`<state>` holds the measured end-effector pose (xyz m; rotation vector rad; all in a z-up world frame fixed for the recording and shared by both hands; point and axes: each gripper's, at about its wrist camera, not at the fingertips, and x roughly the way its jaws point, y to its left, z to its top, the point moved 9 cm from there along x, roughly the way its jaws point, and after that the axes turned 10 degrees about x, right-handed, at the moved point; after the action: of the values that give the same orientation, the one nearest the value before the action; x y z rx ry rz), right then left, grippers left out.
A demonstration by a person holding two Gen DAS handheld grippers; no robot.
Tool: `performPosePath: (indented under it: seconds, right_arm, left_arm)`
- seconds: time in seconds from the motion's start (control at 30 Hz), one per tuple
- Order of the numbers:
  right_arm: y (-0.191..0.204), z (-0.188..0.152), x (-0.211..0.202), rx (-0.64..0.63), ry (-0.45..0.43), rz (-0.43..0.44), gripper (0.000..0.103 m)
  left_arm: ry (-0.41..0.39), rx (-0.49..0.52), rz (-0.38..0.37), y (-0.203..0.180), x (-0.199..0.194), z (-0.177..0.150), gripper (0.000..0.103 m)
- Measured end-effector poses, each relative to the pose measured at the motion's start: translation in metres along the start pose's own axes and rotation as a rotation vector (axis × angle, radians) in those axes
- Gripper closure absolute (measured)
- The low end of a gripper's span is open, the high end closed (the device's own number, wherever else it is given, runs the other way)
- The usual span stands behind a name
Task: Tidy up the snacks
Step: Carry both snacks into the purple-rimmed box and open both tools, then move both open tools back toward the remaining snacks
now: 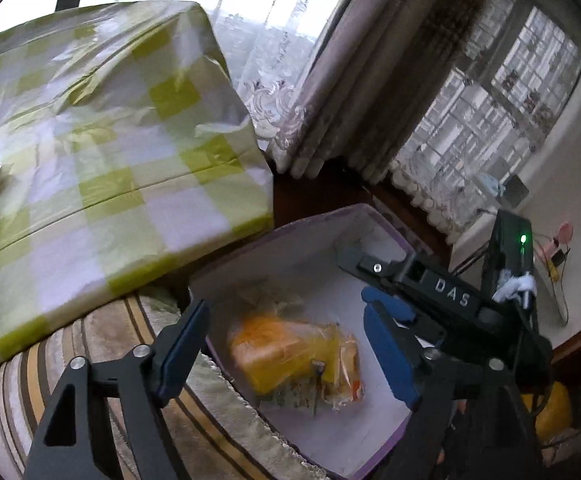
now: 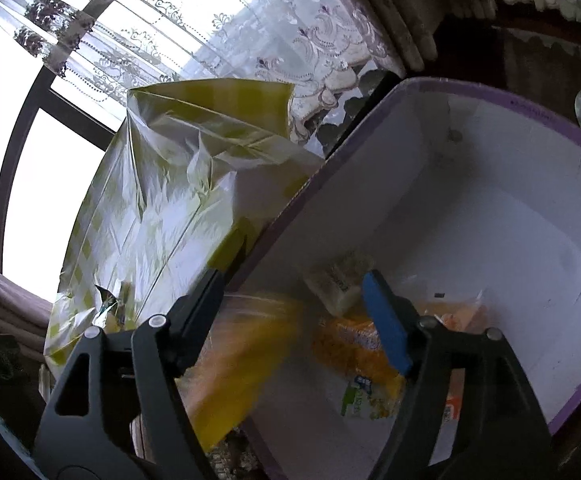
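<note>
A white box with a purple rim point(image 1: 250, 248) point(image 2: 530, 120) lies open below both grippers. Inside it lie orange and yellow snack packets in clear wrap point(image 1: 290, 360) point(image 2: 354, 344) and a small pale packet point(image 2: 338, 284). My left gripper point(image 1: 286, 304) is open over the packets, touching none of them. My right gripper point(image 2: 294, 320) is open too. A blurred yellow packet point(image 2: 242, 352) sits low between its fingers, and the pads do not press on it. In the left wrist view the right gripper point(image 1: 374, 280) reaches into the box from the right.
A large package in green-and-white checked wrap point(image 1: 110, 140) point(image 2: 178, 200) stands right beside the box. A striped plush cloth point(image 1: 90, 344) lies under both. Lace curtains point(image 1: 370, 100) and a window are behind. A dark wooden edge point(image 1: 310, 196) runs past the box.
</note>
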<state>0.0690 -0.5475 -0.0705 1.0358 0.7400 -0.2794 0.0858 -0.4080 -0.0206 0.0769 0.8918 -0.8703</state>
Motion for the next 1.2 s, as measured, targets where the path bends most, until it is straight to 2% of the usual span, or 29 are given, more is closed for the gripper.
performPosePath:
  seconds: [0.23,0.43,0.7,0.9,1.0,1.2]
  right_arm:
    - [0.01,0.0,-0.013,-0.05,-0.038,0.002,0.025]
    - [0.039,-0.021,-0.005,-0.109,0.017,0.072,0.025]
    - [0.101,-0.088,0.011,-0.309,0.141,0.1,0.025]
    - [0.147,-0.144,0.024,-0.567,0.216,0.07,0.025]
    - [0.166,-0.173,0.035,-0.688,0.252,0.066,0.023]
    - [0.194,-0.217,0.059,-0.809,0.331,0.065,0.022]
  left_arm:
    - [-0.025,-0.059,0.041,0.022,-0.011,-0.005,0.023]
    - [-0.087,-0.129,0.106,0.054,-0.037,-0.014,0.023]
    - [-0.189,-0.262,0.213,0.111,-0.093,-0.042,0.023]
    - [-0.253,-0.421,0.3,0.169,-0.147,-0.086,0.023]
    - [-0.265,-0.47,0.337,0.192,-0.167,-0.103,0.023]
    - [-0.246,-0.573,0.376,0.232,-0.184,-0.129,0.023]
